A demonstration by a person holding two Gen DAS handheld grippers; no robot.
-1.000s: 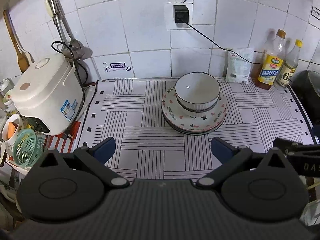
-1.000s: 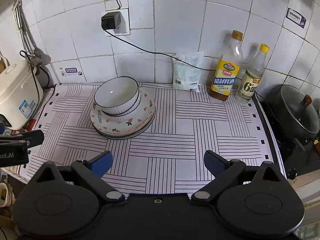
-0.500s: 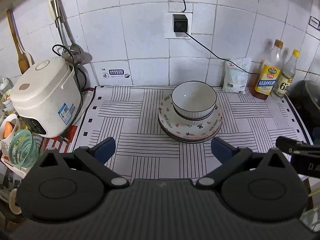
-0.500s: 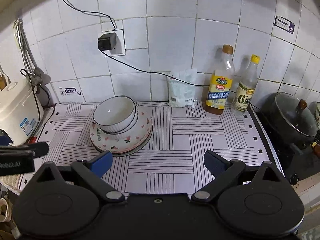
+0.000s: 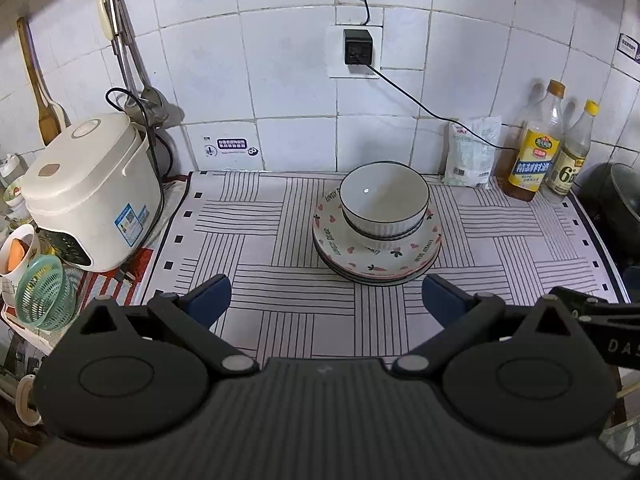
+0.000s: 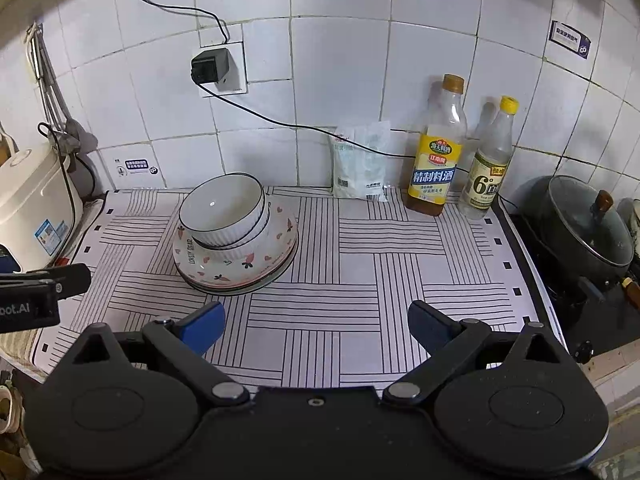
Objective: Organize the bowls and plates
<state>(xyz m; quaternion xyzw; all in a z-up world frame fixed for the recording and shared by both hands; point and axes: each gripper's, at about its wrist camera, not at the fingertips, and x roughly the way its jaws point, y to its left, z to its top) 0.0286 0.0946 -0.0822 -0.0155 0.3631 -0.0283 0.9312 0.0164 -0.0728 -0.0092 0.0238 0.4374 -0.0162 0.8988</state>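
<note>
Bowls [image 5: 383, 204] beyond empty left gripper [image 5: 326, 300]

At mid-frame in the left wrist view, the white ribbed ceramic bowls [image 5: 384, 208] sit nested on the stack of heart-and-carrot patterned plates [image 5: 376, 254], which rests on the black-striped white mat [image 5: 280, 248] covering the table. At the left edge, beside the mat, stands the white plastic rice cooker [image 5: 86, 190], with the green plastic mesh basket [image 5: 46, 298] below it in the frame. Behind the stack, against the tiled wall, leans the white plastic pouch [image 5: 470, 156]; to its right stand the yellow-labelled glass bottle [image 5: 534, 152] and then the yellow-capped clear bottle [image 5: 570, 160]. In the right wrist view, the dark lidded pot [image 6: 580, 224] sits at the right edge, beyond the mat.
</note>
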